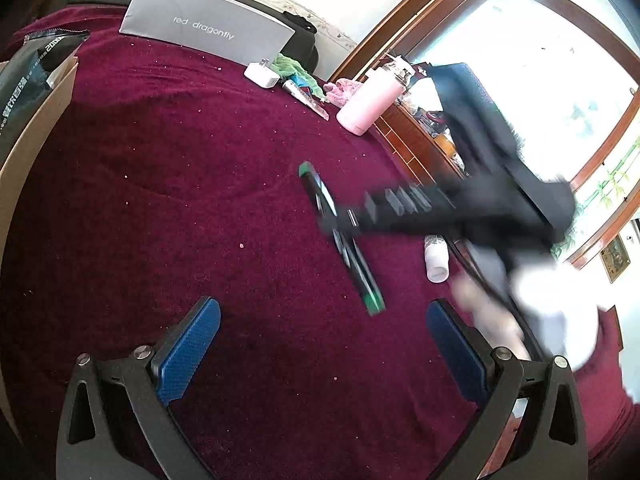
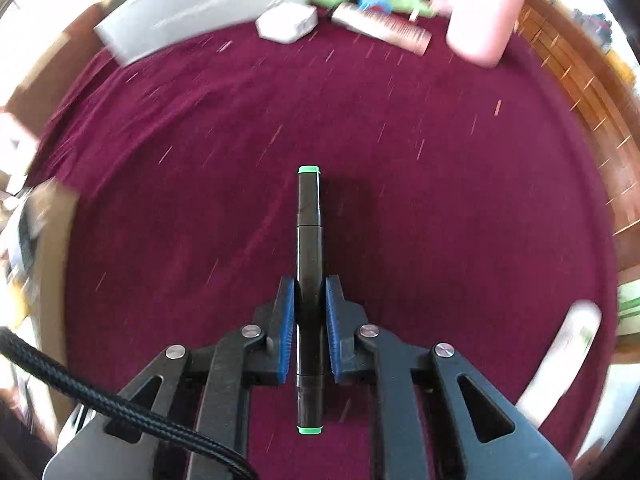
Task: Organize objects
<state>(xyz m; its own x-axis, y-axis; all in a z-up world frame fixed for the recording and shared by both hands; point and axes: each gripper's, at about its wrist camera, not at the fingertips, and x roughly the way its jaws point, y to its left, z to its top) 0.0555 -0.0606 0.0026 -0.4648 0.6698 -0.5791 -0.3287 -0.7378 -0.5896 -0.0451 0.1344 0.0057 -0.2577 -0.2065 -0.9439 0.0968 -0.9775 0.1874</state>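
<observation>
- the right tool is clamping a black marker with green end caps, its blue pads pressing on both sides of the barrel near the middle.
- the marker is lying lengthwise between the fingers, over the maroon cloth on the surface.
- in the left wrist view, the right tool is showing as a blurred dark shape at the marker.
- the left tool is hanging open above the cloth, nothing between its blue pads.
- a grey box, a white charger, a green cloth and a pink bottle are sitting along the far edge.
- a small white bottle is lying near the marker.
</observation>
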